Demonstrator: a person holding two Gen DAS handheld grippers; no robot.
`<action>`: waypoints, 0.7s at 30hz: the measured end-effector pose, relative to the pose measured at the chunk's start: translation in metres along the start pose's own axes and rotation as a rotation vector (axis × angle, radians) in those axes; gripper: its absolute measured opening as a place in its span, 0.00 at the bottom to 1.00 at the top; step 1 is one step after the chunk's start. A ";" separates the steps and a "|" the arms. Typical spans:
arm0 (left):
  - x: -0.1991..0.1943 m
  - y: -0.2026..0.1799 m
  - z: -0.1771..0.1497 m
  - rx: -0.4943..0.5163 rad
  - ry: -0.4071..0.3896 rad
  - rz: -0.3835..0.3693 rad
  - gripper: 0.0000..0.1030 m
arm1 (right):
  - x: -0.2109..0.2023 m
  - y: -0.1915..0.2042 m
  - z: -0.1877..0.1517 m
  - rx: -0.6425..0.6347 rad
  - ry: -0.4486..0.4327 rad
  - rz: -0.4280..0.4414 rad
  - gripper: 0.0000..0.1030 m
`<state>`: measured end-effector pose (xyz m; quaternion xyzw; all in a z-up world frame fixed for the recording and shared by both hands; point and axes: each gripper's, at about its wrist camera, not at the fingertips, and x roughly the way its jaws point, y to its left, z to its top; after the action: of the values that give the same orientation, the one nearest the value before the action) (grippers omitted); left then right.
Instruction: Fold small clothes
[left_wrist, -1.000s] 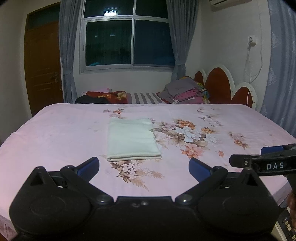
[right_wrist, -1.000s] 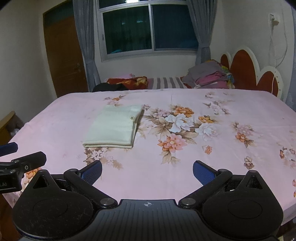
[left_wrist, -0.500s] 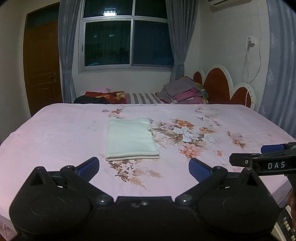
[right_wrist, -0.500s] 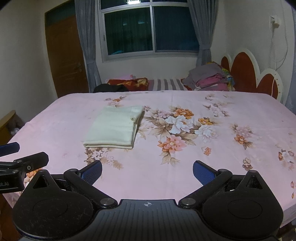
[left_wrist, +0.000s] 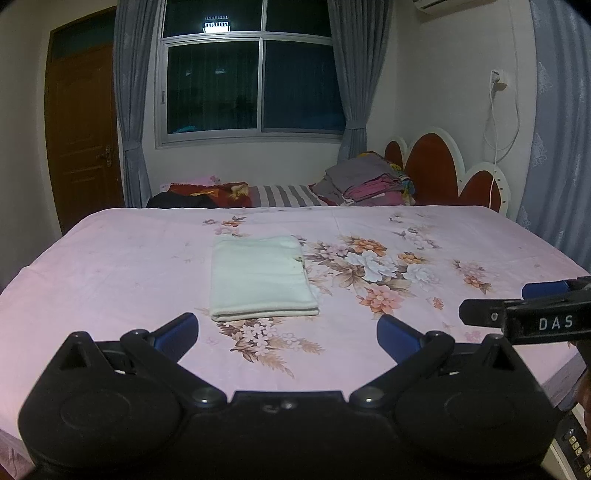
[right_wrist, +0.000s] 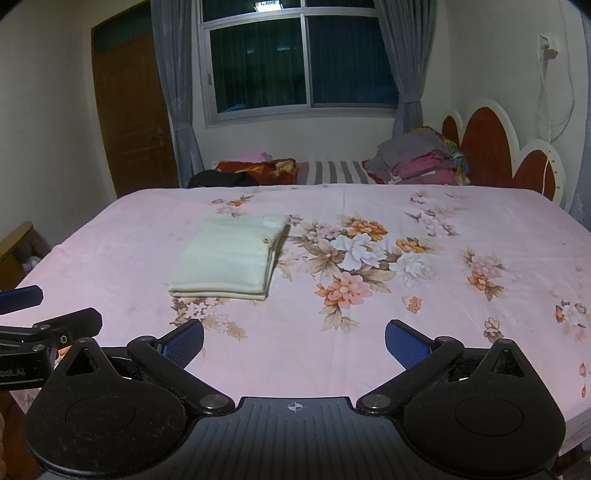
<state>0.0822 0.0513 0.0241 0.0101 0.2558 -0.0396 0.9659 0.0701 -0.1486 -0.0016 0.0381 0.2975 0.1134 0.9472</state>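
Observation:
A pale cream garment (left_wrist: 260, 278) lies folded into a neat rectangle on the pink floral bedsheet (left_wrist: 110, 266). It also shows in the right wrist view (right_wrist: 232, 254), left of centre. My left gripper (left_wrist: 287, 332) is open and empty, held back from the garment near the bed's front edge. My right gripper (right_wrist: 294, 339) is open and empty, also near the front edge, to the right of the garment. Each gripper's tip shows at the side of the other's view.
A stack of folded clothes (left_wrist: 365, 182) and dark and red bedding (left_wrist: 207, 195) lie beyond the bed's far edge. A red and white headboard (left_wrist: 439, 173) stands at the far right. A door (left_wrist: 83, 147) is on the left.
Both grippers have drawn back and tilted slightly, so the folded garment sits a little lower in view. The garment itself has not moved.

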 end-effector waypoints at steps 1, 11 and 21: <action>0.000 0.000 0.000 0.000 0.000 -0.001 1.00 | 0.000 0.000 0.000 -0.001 -0.001 -0.001 1.00; 0.001 0.003 0.000 -0.001 0.001 0.001 1.00 | 0.001 0.001 0.000 -0.002 0.004 0.001 1.00; 0.001 0.005 0.000 -0.005 -0.003 0.001 1.00 | 0.000 0.001 0.000 -0.005 0.002 0.004 1.00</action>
<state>0.0834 0.0564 0.0242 0.0077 0.2543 -0.0384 0.9663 0.0700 -0.1472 -0.0017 0.0363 0.2983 0.1159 0.9467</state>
